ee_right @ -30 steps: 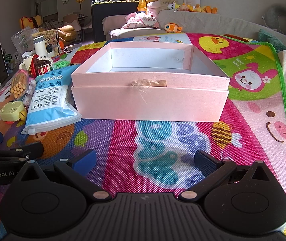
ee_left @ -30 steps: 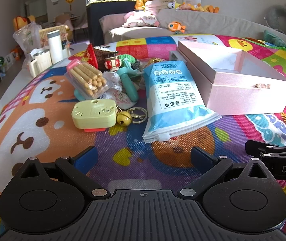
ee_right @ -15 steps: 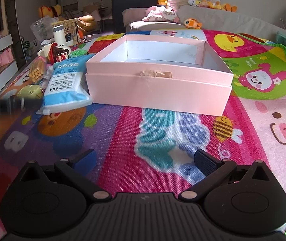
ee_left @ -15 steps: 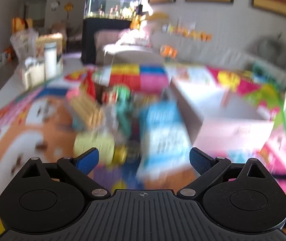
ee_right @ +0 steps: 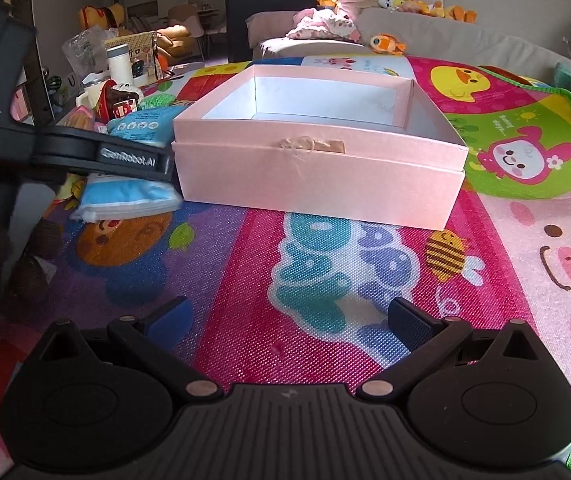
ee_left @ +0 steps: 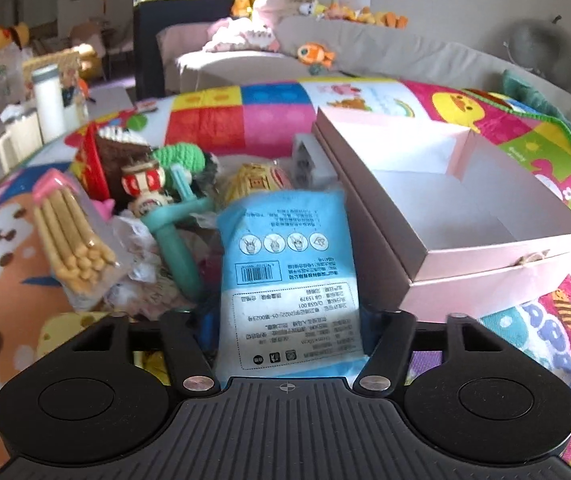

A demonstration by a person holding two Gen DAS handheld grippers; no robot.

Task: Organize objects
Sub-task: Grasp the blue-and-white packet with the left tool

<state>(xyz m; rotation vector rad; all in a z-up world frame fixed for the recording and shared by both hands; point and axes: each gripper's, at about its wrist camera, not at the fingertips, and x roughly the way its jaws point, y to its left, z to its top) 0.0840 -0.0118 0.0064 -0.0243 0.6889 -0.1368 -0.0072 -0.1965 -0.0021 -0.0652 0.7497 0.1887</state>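
Observation:
A blue and white packet [ee_left: 285, 276] lies on the play mat, its near end between the fingers of my left gripper [ee_left: 285, 332], which is closed on it. The open pink box [ee_left: 457, 216] stands empty just right of the packet. In the right wrist view the left gripper [ee_right: 125, 158] reaches over the packet [ee_right: 133, 196] beside the pink box [ee_right: 317, 168]. My right gripper [ee_right: 285, 320] is open and empty, low over the mat in front of the box.
A pile of small things lies left of the packet: a pack of biscuit sticks [ee_left: 73, 248], a teal handled toy [ee_left: 177, 256], a green crocheted item [ee_left: 181, 156], a red and white figure [ee_left: 145, 184]. A white bottle [ee_left: 49, 100] stands far left. A sofa with plush toys [ee_left: 313, 56] is behind.
My left gripper has moved forward onto the blue packet and closed on its near end. The right gripper has drawn back a little from the pink box and stays open.

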